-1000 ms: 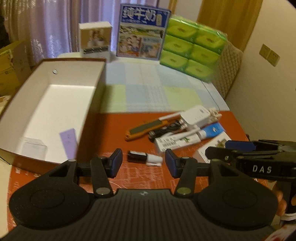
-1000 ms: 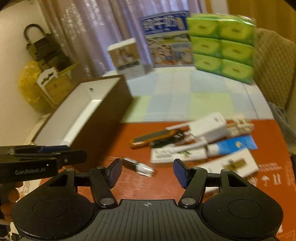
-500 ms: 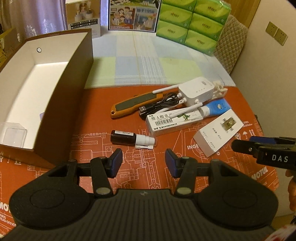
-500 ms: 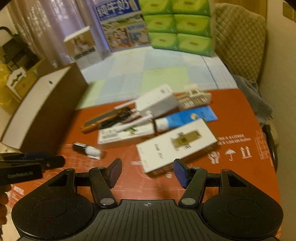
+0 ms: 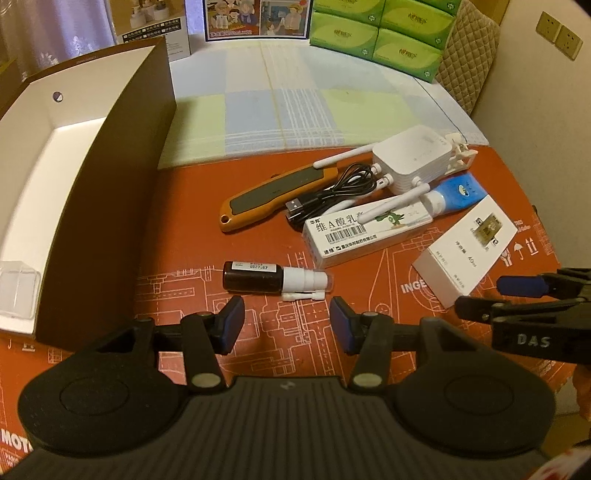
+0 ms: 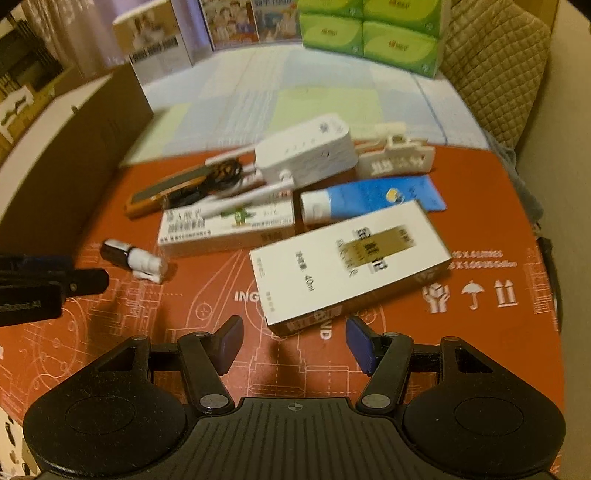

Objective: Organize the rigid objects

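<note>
**Both claws lower over the scattered items, neither gripping**

While both claws hang released above the red mat (image 5: 184, 206), each has come closer to its target than a second ago. The left claw (image 5: 287, 323) now has its blue pads spread just short of the small brown dropper bottle (image 5: 275, 277), which lies on its side with its white cap pointing right; earlier the bottle sat further ahead and the view was tilted up toward the room. The right claw (image 6: 293, 341), empty and spread, now faces the near end of the white 40 ml carton (image 6: 349, 258), which a second ago lay well off to its right. From the left wrist view the right claw (image 5: 517, 295) shows at the right edge beside that carton.

Beyond the bottle lie the long white ointment box (image 5: 365, 230), the orange utility knife (image 5: 275, 197), a coiled black USB cable (image 5: 332, 195), the white router with antennas (image 5: 410, 162) and a blue tube (image 5: 458, 194), all where they were. The open brown storage box (image 5: 110, 177) stands at the left on the table, a clear plastic piece (image 5: 16, 291) inside. Green tissue packs (image 5: 384, 33) stand at the back.
</note>
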